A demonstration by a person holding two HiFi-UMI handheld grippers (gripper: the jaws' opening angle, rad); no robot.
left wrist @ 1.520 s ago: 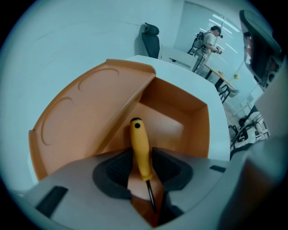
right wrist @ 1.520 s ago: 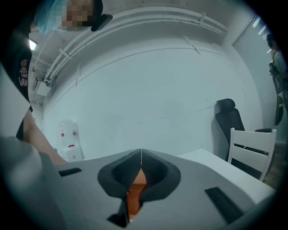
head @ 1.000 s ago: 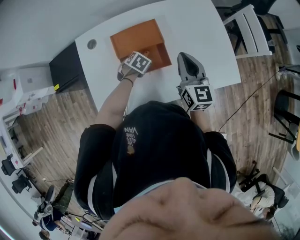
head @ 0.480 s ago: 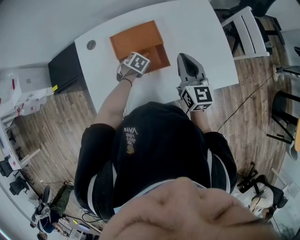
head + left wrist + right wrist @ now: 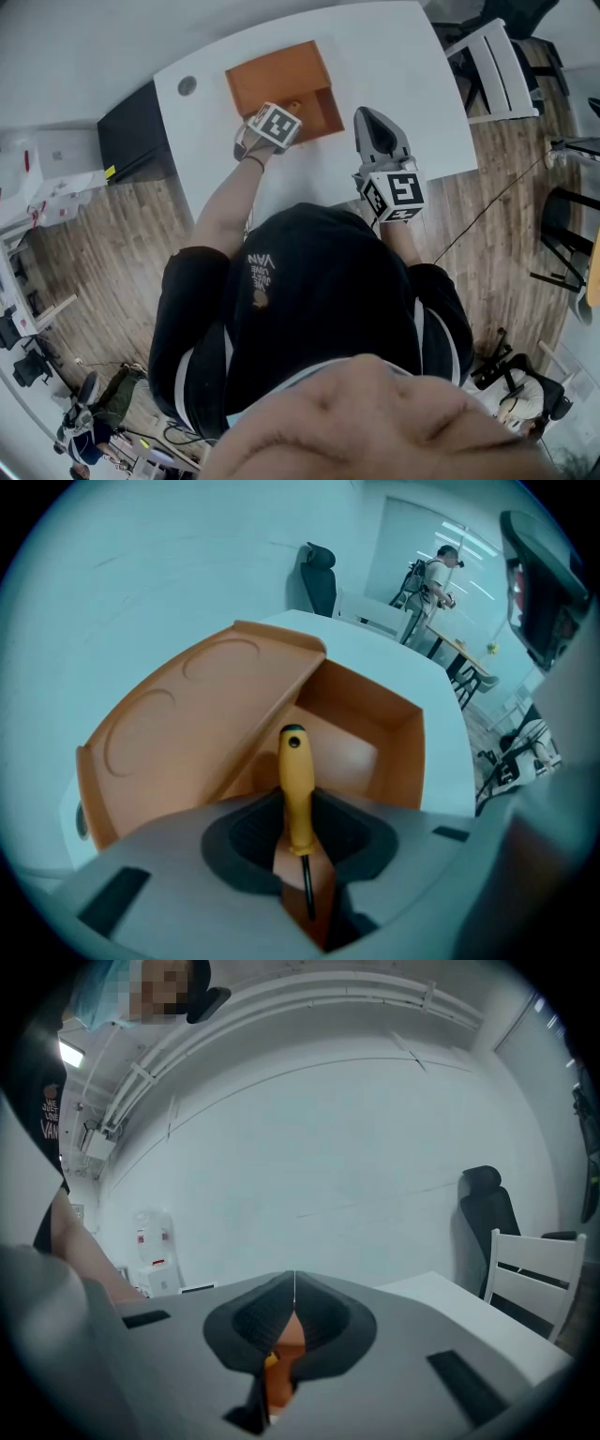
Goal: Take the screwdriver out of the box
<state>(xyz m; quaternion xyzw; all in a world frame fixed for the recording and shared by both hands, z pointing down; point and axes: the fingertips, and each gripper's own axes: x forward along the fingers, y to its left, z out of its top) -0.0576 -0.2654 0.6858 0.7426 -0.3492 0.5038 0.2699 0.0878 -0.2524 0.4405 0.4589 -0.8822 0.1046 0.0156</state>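
An orange box [image 5: 281, 80] stands open on the white table [image 5: 394, 56], its lid [image 5: 187, 724] tilted back. My left gripper [image 5: 286, 117] points steeply down into the box. Its jaws have just been closing, and they now press on the yellow handle of the screwdriver [image 5: 296, 789], whose dark shaft runs back between the pads. The handle's black end sticks out over the box floor [image 5: 337, 747]. To the right of the box, my right gripper [image 5: 372, 120] hovers level over the table, jaws together with nothing between them [image 5: 294, 1288].
A white chair [image 5: 497, 56] stands at the table's right side and a black cabinet [image 5: 131, 131] at its left. A round hole [image 5: 187, 86] sits in the tabletop left of the box. A person stands far off in the room [image 5: 433, 574].
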